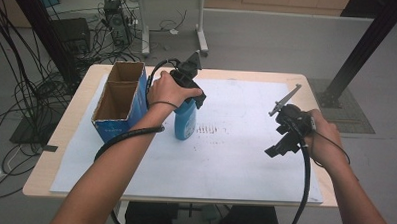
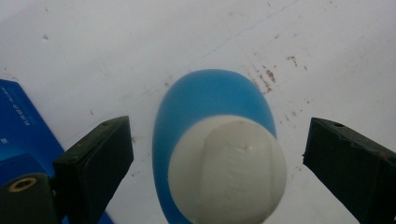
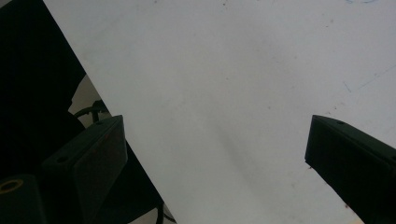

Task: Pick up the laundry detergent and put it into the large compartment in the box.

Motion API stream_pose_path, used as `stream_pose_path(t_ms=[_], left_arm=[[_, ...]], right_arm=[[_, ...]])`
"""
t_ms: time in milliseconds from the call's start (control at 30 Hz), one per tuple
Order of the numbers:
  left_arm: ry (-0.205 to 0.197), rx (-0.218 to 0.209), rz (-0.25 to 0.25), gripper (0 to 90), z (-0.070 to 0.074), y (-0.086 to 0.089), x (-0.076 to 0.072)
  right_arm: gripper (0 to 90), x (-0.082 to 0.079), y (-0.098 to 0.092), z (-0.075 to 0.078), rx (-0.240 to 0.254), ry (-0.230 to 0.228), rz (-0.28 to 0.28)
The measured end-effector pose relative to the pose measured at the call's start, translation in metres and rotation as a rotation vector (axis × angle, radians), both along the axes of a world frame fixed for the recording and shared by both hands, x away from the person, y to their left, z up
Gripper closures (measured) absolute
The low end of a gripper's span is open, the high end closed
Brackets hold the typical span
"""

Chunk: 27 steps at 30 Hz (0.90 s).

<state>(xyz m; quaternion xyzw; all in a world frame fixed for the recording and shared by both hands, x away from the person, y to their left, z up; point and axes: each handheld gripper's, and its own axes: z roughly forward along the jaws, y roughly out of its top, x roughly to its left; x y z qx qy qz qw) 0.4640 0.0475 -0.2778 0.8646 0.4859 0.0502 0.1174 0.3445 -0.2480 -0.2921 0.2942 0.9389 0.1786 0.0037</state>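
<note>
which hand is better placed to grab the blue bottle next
Left. The left gripper hangs right over the blue bottle, open jaws either side of its white cap. The right gripper is open over bare white paper, far off.

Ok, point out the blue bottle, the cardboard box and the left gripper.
blue bottle (image 2: 212, 100): left gripper view, on its blue shoulder above the white cap.
cardboard box (image 1: 118, 101): high view, on its brown inner wall.
left gripper (image 2: 217, 154): left gripper view, midway between its open jaws, over the cap.
</note>
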Motion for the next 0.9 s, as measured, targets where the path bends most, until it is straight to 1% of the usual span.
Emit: stream_pose_path(t_ms=[333, 400, 433, 767, 800, 900], left_arm=[[-0.001, -0.002, 0.01, 8.7, -0.011, 0.001, -0.002], [0.004, -0.004, 0.012, 8.7, -0.013, 0.002, -0.002], [-0.002, -0.004, 0.017, 8.7, -0.014, 0.002, -0.003], [0.0, -0.011, 0.026, 8.8, -0.016, 0.005, -0.002], [0.005, -0.008, 0.023, 8.8, -0.016, 0.005, -0.002], [0.0, -0.017, 0.029, 8.8, -0.016, 0.006, -0.003]], right_arm=[[5.1, -0.001, 0.0, -0.002, -0.001, 0.003, -0.002], [5.1, -0.001, 0.0, -0.002, -0.002, 0.003, -0.001], [5.1, -0.001, 0.001, -0.002, 0.0, 0.004, -0.002], [5.1, -0.001, 0.001, -0.003, 0.001, 0.005, -0.003], [5.1, -0.001, 0.001, -0.003, 0.001, 0.005, -0.003], [5.1, -0.001, 0.001, -0.003, -0.001, 0.004, -0.003]])
